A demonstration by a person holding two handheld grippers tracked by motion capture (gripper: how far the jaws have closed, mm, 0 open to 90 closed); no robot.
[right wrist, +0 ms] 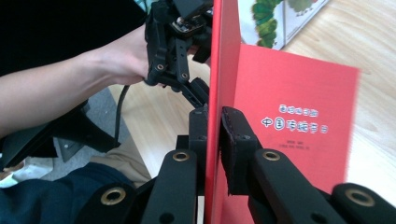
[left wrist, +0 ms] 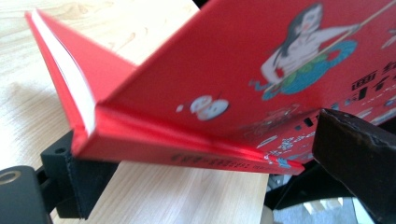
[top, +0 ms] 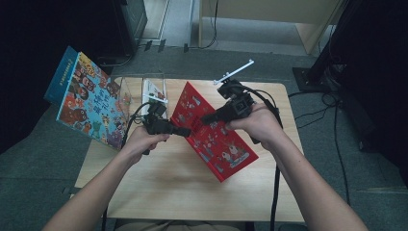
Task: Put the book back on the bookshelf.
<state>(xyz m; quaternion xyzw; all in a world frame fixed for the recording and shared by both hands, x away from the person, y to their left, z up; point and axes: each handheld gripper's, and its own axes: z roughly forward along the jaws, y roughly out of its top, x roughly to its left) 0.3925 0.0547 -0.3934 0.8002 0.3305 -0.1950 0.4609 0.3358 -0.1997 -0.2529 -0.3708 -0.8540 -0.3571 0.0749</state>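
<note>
Listing from the left, we note a colourful picture book [top: 89, 103] leaning upright off the tabletop's [top: 173, 185] left edge, then a clear stand [top: 155, 85] with another book in it. Left tool [top: 185, 131]: jaws wide apart, the red book's [top: 211, 132] spine lying between them without being pinched; in the left gripper view one jaw sits under the spine's end and the other stands clear of the cover. Red book: mid-tabletop, tilted up with its cover lifted away from the pages. Right tool [right wrist: 214, 140]: jaws closed narrow on the raised cover's edge.

Risk, as we judge it: the book hangs by one thin cover, so it could swing, slip from the pinch or strain its hinge if the right hand lifts further before the left closes.

Pose: left hand [top: 142, 142] low, its tool pointing level toward the book; right hand [top: 257, 122] higher, wrist cocked, its tool aimed leftward.
</note>
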